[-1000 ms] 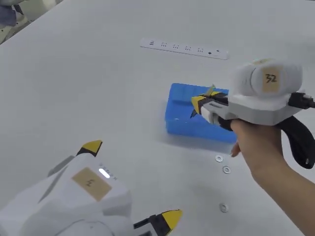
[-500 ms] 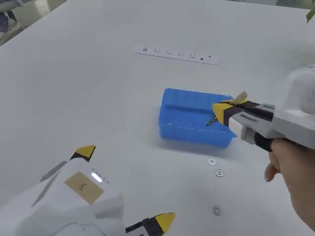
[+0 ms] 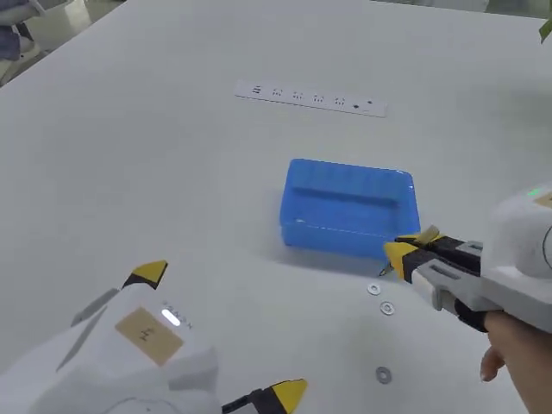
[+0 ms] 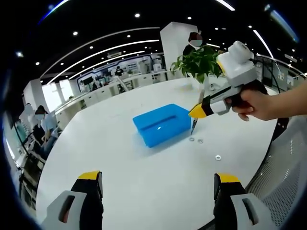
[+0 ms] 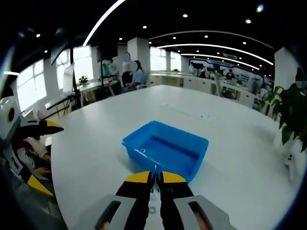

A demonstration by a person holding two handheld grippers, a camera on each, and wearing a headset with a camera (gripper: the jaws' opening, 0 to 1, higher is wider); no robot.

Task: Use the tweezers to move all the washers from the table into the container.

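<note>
Plainly, in the head view the right gripper (image 3: 412, 244) grips the tweezers (image 3: 385, 270), tip near three washers (image 3: 373, 289) on the table beside the blue container (image 3: 345, 235). In the left gripper view, the left gripper (image 4: 157, 178) is spread wide. In the right gripper view, the jaws pinch the tweezers before the container.

Open-plan office hall. Long white table (image 3: 129, 155) with a power strip (image 3: 310, 97) lying on it; more rows of white desks (image 5: 208, 82) beyond. Dark ceiling with curved light strips (image 5: 211, 46) and recessed spotlights. White column (image 4: 175, 43), tall windows (image 5: 81, 62), leafy potted plant (image 4: 199, 62). People (image 5: 136, 73) seated at a far desk.
</note>
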